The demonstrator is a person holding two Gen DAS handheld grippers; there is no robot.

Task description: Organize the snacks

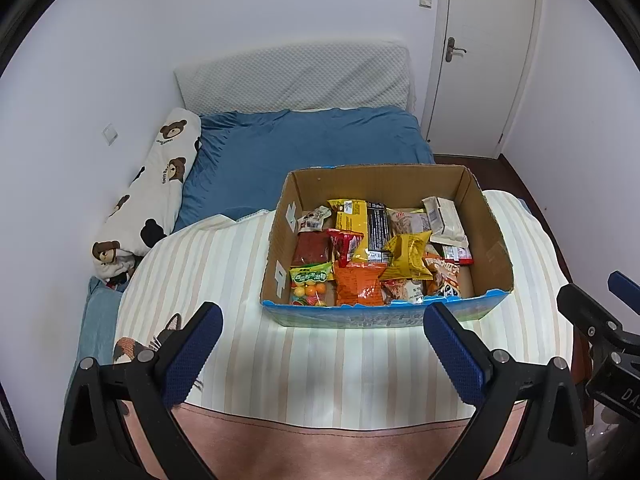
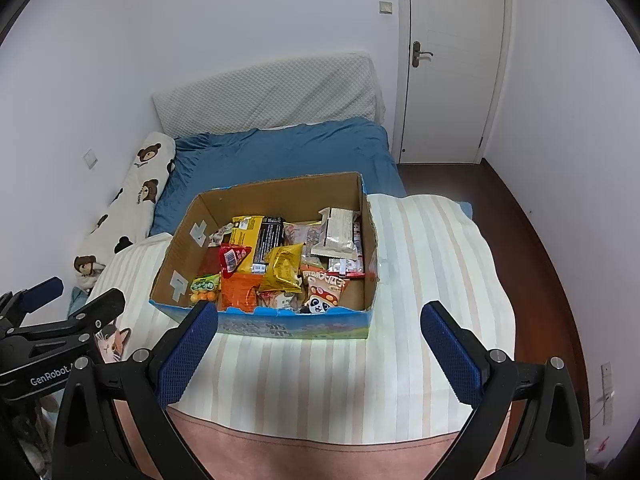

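An open cardboard box (image 1: 486, 216) with a blue printed front stands on a striped cloth on the bed; it also shows in the right wrist view (image 2: 182, 240). It holds several snack packets: a yellow crinkled bag (image 1: 408, 256) (image 2: 282, 266), an orange bag (image 1: 358, 282) (image 2: 238, 290), a green candy pack (image 1: 310, 278) (image 2: 205, 283) and a panda-print pack (image 2: 324, 294). My left gripper (image 1: 322, 350) is open and empty, in front of the box. My right gripper (image 2: 318, 350) is open and empty, also in front of the box.
The striped cloth (image 1: 320, 364) covers the bed's near end over a blue sheet (image 1: 308, 140). A bear-print bolster (image 1: 152, 184) lies along the left wall. A white pillow (image 1: 296, 78) leans at the headboard. A white door (image 1: 486, 52) stands at the back right. Dark floor (image 2: 532, 240) runs along the right.
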